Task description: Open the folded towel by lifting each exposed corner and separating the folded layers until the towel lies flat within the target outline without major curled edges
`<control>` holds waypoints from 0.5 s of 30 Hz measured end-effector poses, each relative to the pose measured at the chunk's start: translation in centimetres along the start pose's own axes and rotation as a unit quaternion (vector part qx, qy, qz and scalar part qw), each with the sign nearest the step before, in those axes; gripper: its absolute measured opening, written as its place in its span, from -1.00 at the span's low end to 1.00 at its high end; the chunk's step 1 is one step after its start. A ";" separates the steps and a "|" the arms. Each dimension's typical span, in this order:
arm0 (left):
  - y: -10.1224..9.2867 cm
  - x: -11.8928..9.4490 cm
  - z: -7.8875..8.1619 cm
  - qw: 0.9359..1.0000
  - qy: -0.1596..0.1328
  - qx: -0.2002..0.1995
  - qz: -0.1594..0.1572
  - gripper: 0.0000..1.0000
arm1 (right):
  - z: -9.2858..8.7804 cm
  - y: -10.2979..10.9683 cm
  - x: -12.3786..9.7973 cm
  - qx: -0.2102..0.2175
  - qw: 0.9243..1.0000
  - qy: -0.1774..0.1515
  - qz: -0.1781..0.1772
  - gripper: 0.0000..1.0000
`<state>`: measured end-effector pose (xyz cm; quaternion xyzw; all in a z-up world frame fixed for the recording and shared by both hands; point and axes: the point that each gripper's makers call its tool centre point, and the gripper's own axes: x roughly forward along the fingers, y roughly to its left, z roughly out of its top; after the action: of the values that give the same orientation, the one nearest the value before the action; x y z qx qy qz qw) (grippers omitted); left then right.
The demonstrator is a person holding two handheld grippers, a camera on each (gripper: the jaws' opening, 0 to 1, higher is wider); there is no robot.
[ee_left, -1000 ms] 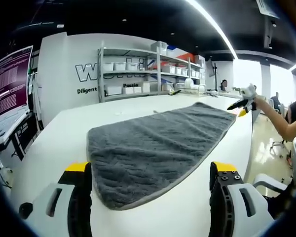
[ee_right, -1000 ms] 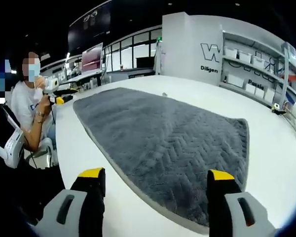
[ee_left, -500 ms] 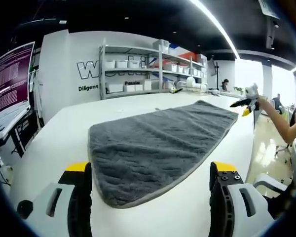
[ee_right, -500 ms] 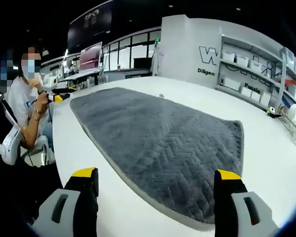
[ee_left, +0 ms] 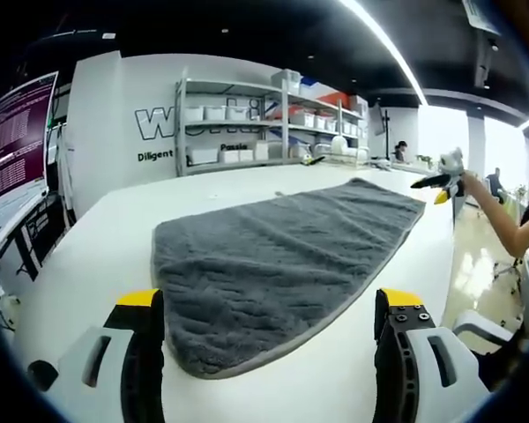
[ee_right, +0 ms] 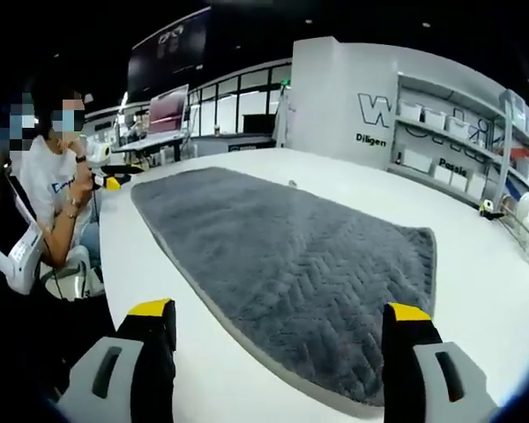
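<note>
- Towel (ee_left: 273,264): the grey towel (ee_right: 291,264) lies spread in a single layer on the white tabletop (ee_left: 106,238), its edges flat and no fold showing; no target outline can be made out.
- Over the last second the towel has not moved; only the cameras have shifted slightly, so the unfolding looks finished.
- The left claw (ee_left: 269,330) hangs released at the towel's near end, jaws wide apart and holding nothing.
- The right claw (ee_right: 282,339) is likewise released and empty, off the opposite end.
- What seems left is only a check for curled edges.
</note>
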<state>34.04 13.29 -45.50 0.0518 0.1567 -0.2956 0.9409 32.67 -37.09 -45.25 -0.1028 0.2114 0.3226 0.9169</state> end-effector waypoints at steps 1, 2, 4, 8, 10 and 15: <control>0.0 0.0 0.0 1.000 -0.001 -0.001 -0.001 0.96 | 0.2 0.1 0.0 0.000 1.000 -0.004 0.001 0.99; 0.0 0.1 0.0 1.000 -0.002 -0.001 -0.001 0.96 | 0.3 0.3 0.0 0.000 1.000 -0.007 0.003 0.99; 0.0 0.1 0.1 1.000 -0.002 -0.001 -0.002 0.96 | 0.5 0.4 0.0 0.000 1.000 -0.009 0.006 0.99; -0.1 0.2 0.1 1.000 -0.003 0.000 -0.003 0.96 | 0.1 0.7 0.0 0.003 1.000 0.006 0.008 0.99; -0.1 0.2 0.2 1.000 -0.003 -0.001 -0.004 0.95 | 0.0 0.7 0.0 0.003 1.000 0.008 0.007 0.99; -0.3 0.2 0.2 1.000 -0.003 0.001 -0.005 0.95 | -0.1 0.7 -0.2 0.010 1.000 0.002 0.005 0.99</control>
<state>34.09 12.86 -45.34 0.0515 0.1538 -0.3006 0.9399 32.10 -36.67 -45.27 -0.0928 0.2167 0.3246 0.9160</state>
